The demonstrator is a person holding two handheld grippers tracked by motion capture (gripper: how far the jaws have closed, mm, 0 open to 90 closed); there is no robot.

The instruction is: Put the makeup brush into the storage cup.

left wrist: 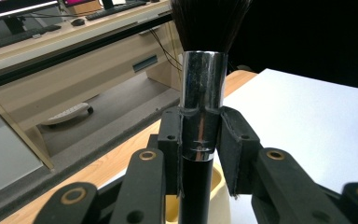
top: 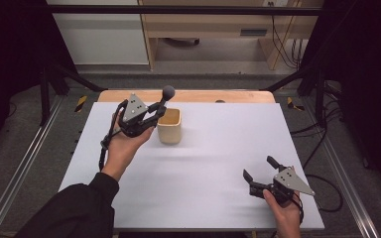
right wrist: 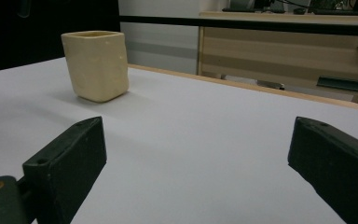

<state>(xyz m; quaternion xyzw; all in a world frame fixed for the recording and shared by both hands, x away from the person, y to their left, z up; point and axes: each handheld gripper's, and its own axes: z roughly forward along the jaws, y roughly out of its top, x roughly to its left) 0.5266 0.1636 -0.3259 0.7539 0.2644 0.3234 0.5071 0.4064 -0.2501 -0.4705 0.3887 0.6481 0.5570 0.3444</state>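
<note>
Makeup brush (left wrist: 200, 79) clamped upright by its silver ferrule in left claw (left wrist: 200, 140), handle dipping into cream square cup (top: 169, 126). Right claw (top: 259, 168) spread wide, holding nothing, low over white table (top: 218, 163). Wooden desk (left wrist: 74, 60) behind.

Lab, black rig frame (top: 178, 10), trailing cables (top: 283, 44)

a white sheet (top: 208, 168) covers the desk, whose wooden edge (top: 193, 96) shows at the far side. beyond it stands a wooden cabinet (top: 218, 29), with black cables (top: 283, 44) hanging beside it.
</note>
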